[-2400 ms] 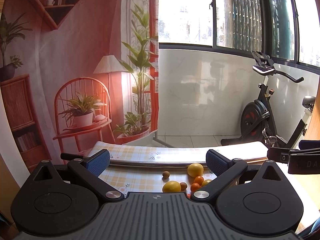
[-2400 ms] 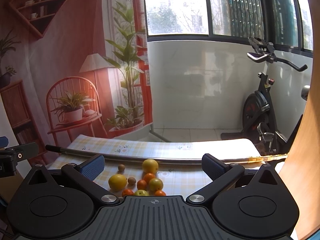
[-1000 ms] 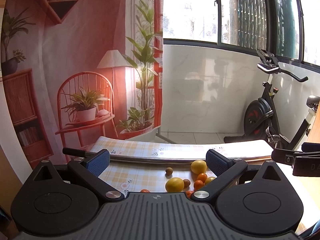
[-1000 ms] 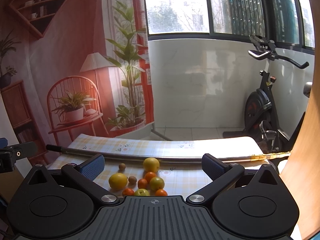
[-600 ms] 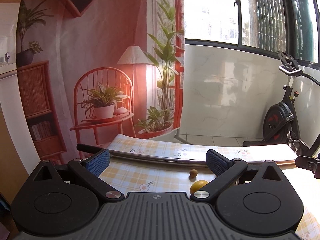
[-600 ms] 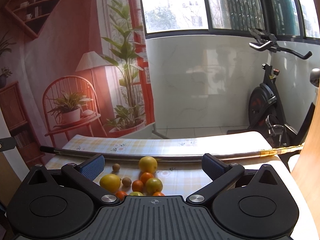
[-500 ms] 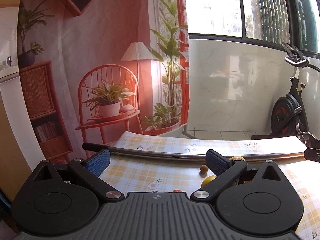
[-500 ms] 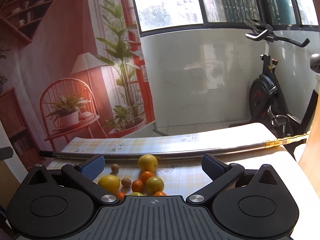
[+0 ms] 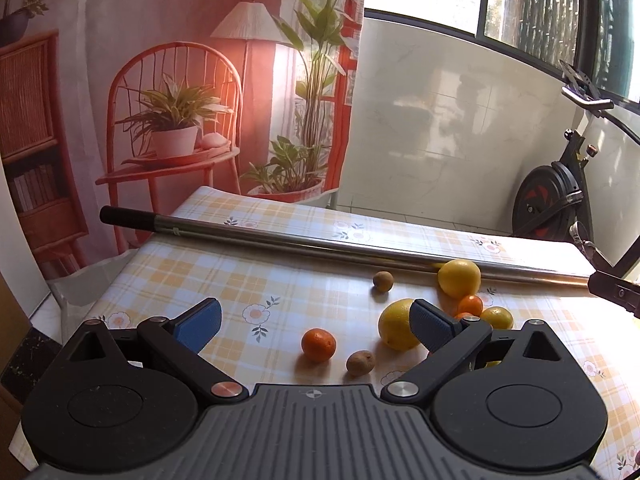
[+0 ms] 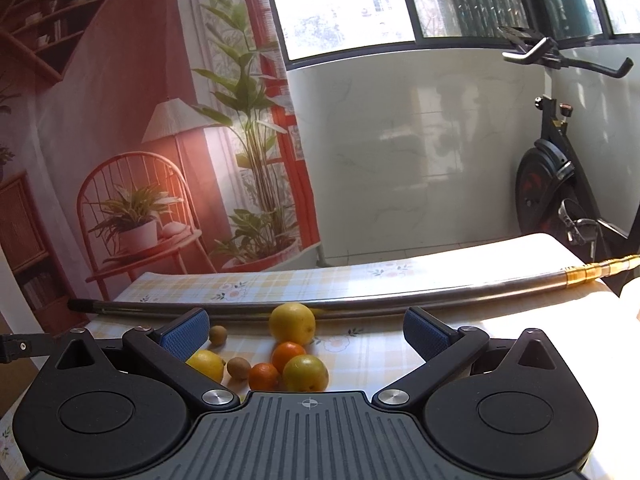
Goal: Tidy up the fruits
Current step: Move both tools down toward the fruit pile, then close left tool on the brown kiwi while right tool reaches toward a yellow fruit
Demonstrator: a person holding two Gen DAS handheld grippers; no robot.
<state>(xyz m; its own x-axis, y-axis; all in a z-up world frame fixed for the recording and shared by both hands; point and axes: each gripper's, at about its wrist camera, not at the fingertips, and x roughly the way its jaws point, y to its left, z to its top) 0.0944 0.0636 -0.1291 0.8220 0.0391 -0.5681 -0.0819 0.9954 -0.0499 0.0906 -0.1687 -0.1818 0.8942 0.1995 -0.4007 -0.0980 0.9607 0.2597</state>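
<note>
Both grippers gape wide, holding nothing — left gripper (image 9: 316, 322) should centre over the near orange (image 9: 318, 344), lower, then close gently.

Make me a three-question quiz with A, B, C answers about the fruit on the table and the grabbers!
1. Where does the long metal pole lie?
A. behind the fruit
B. on the floor
C. in a gripper

2. What colour is the small fruit lying ahead of the left gripper?
A. purple
B. orange
C. white

3. How are both grippers?
A. shut on fruit
B. open, holding nothing
C. shut, holding nothing

Answers:
1 A, the pole crosses the checked tablecloth beyond the fruit.
2 B, it is bright orange.
3 B, the blue pads of the left gripper and the right gripper stand wide apart.
</note>
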